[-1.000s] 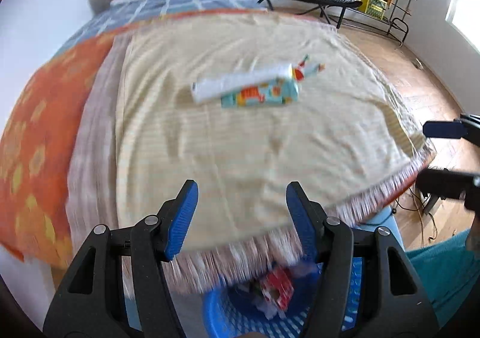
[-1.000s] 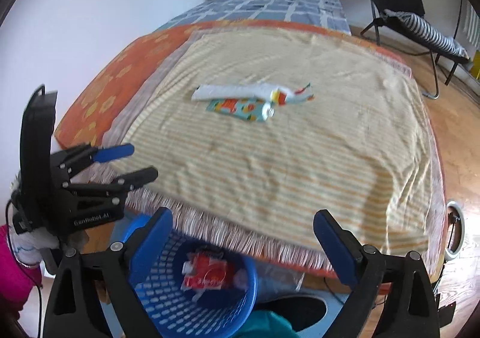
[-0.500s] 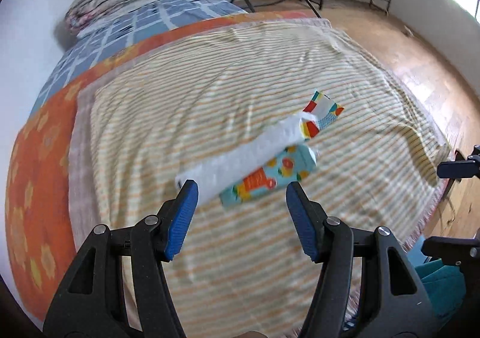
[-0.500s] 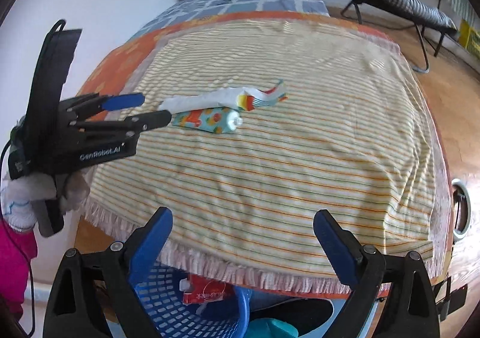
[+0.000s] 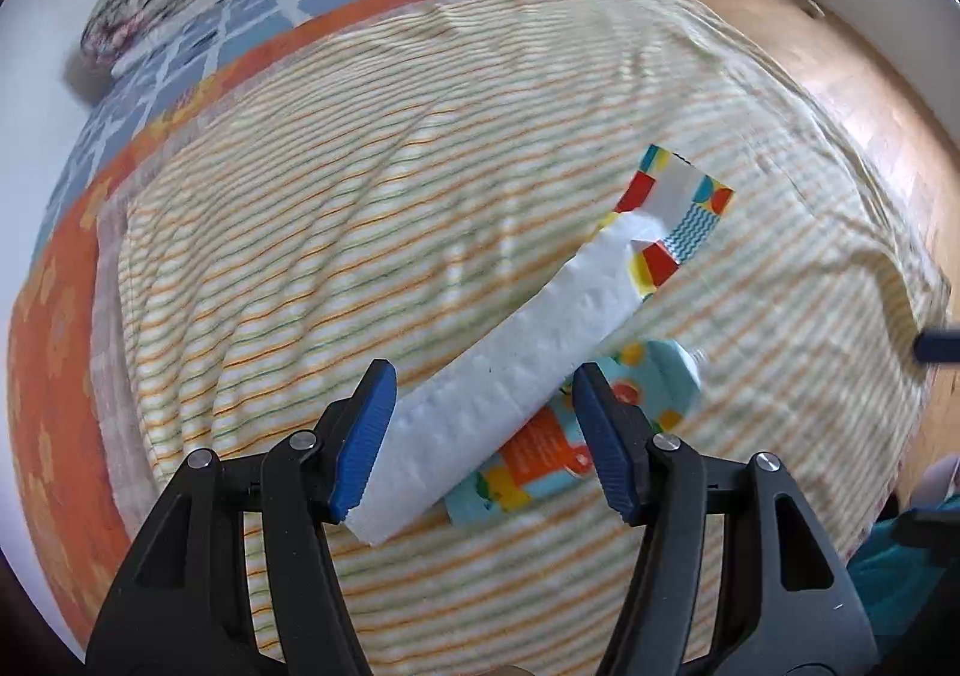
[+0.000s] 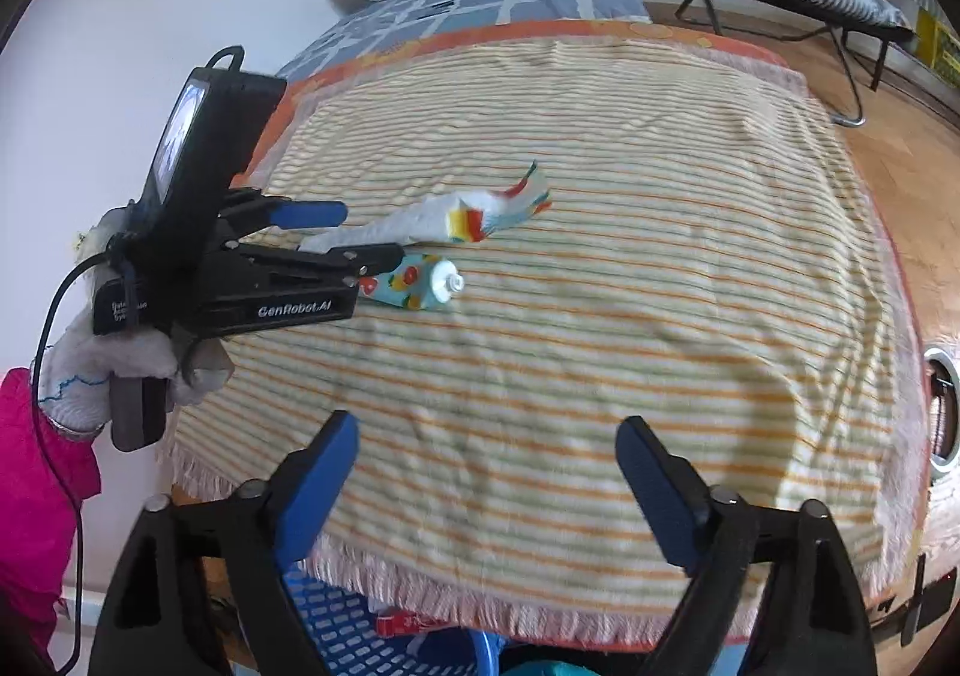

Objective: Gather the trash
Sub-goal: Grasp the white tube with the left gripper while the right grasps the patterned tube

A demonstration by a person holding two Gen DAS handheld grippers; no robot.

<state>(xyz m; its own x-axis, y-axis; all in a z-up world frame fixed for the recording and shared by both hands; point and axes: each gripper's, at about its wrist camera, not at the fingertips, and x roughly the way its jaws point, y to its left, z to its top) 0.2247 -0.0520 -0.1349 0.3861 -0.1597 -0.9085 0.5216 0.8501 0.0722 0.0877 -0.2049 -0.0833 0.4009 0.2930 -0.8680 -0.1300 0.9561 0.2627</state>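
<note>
Plainly, the left gripper (image 5: pixel 483 436) stands with its jaws wide, straddling the near end of the white paper strip (image 5: pixel 522 370), which lies diagonally on the striped blanket (image 5: pixel 300 232); the blue pads have not closed on it. Partly beneath the strip lies a colourful tube (image 5: pixel 600 436), its cap visible in the right wrist view, and at the strip's far end a patterned wrapper (image 5: pixel 672 214) touches or overlaps it. The right gripper (image 6: pixel 486 487) hovers with jaws wide and empty over the blanket's fringed edge, above the blue basket (image 6: pixel 342 634), which already holds a red packet. Likely hazards: closing now may pinch the tube together with the strip, or gather a fold of the soft blanket; the limp paper may tear or slide out if only its edge is caught; the wrapper may drag along and drop short of the basket.
</note>
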